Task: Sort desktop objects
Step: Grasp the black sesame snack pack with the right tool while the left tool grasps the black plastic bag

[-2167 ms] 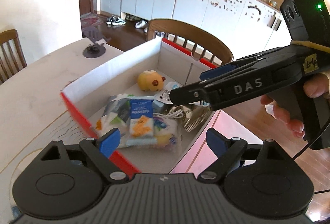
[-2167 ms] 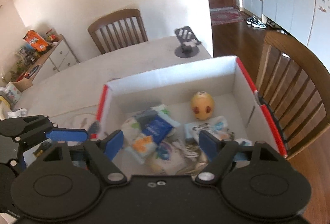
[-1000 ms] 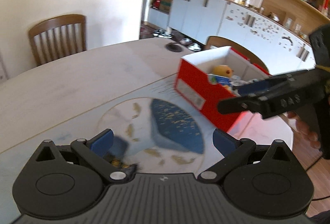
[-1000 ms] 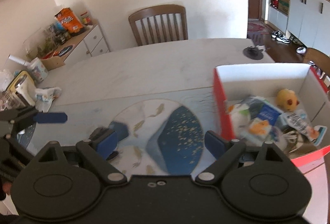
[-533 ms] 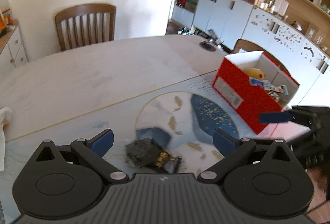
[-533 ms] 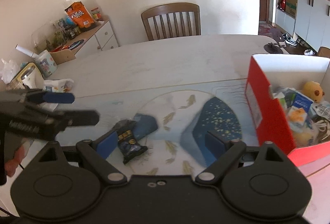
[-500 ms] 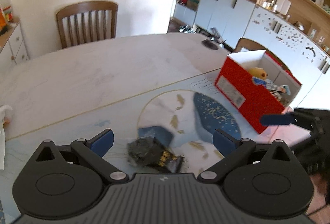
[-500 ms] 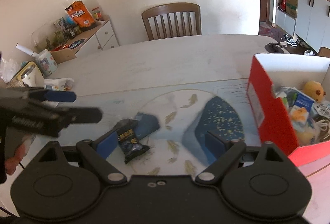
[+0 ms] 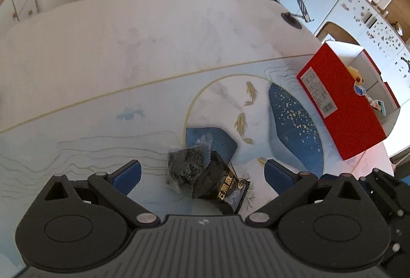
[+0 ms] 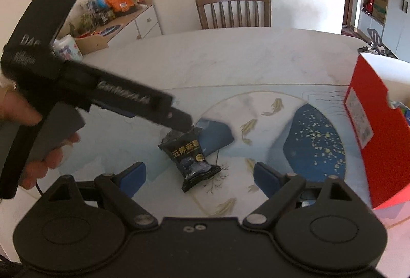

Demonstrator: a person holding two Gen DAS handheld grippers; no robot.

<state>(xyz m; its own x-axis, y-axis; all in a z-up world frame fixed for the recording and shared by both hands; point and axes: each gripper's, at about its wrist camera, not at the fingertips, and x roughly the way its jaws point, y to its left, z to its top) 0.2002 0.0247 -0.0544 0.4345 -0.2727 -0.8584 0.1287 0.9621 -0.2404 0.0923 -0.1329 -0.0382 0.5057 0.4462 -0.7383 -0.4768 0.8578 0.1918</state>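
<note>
A black snack packet [image 9: 222, 184] [image 10: 191, 155] with gold lettering lies on the patterned table mat. A clear bag of dark bits [image 9: 188, 164] lies against it; in the right wrist view it is mostly hidden behind the packet. My left gripper [image 9: 202, 171] is open just above both, its fingers [image 10: 179, 120] reaching over the packet's far end in the right wrist view. My right gripper [image 10: 200, 176] is open and empty, just short of the packet. The red box [image 9: 340, 101] [image 10: 369, 129] holding several sorted items stands to the right.
A black phone stand [image 9: 294, 18] sits at the table's far edge. A wooden chair [image 10: 233, 9] stands behind the table. A side cabinet [image 10: 123, 21] with snacks is at the far left. The table mat [image 10: 315, 139] spreads between packet and box.
Both grippers have left the red box and swung to the two dark packets on the mat. The left gripper has come down close over them. Both stay open.
</note>
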